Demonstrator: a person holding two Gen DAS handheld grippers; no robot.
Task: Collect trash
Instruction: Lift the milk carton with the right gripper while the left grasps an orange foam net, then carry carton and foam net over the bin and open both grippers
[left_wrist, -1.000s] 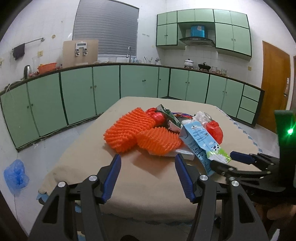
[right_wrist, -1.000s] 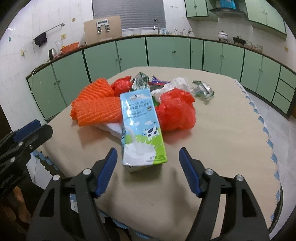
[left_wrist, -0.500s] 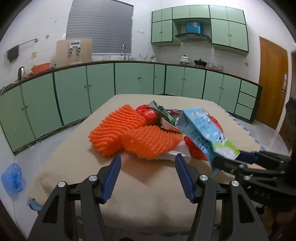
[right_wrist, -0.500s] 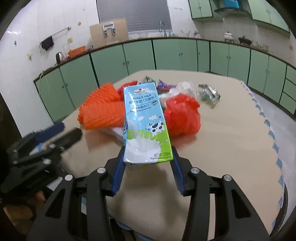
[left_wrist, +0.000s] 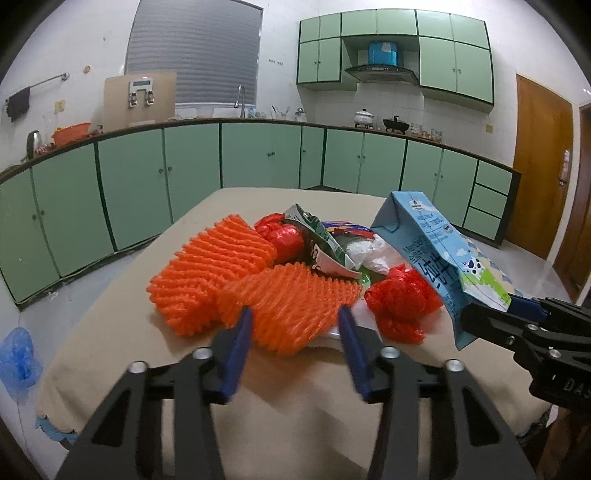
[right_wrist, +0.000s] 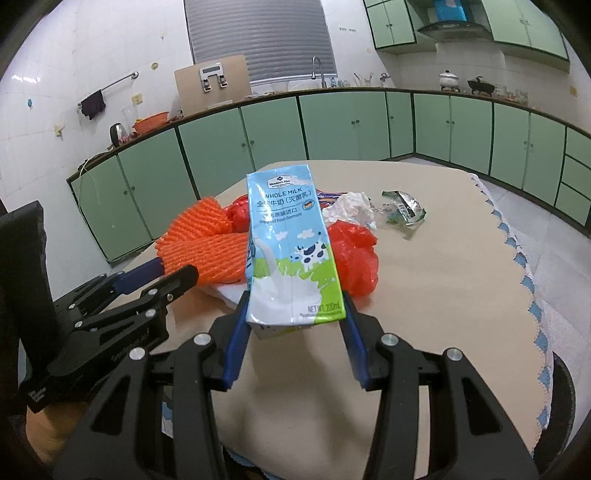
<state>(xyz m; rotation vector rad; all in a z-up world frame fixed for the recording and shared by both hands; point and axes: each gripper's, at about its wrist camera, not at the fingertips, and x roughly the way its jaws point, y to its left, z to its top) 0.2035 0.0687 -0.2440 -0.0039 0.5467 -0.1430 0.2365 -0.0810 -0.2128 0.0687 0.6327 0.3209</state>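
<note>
Right hand-held gripper (right_wrist: 295, 321) now pinching carton (right_wrist: 291, 251) by lower end — off tabletop (right_wrist: 443, 280), tilted up over near edge; a second ago lay flat against pile with jaws spread either side. First piece of trash secured.

Left hand-held gripper (left_wrist: 295, 328) has just been closing — half spread, nothing between pads, now nearer orange netting (left_wrist: 288, 299) at near side of pile. Likely next pick.

Left on tabletop: red bag (left_wrist: 402, 299), wrappers mid-pile, foil scrap (right_wrist: 402, 210) toward far right edge. No bin in view.
</note>
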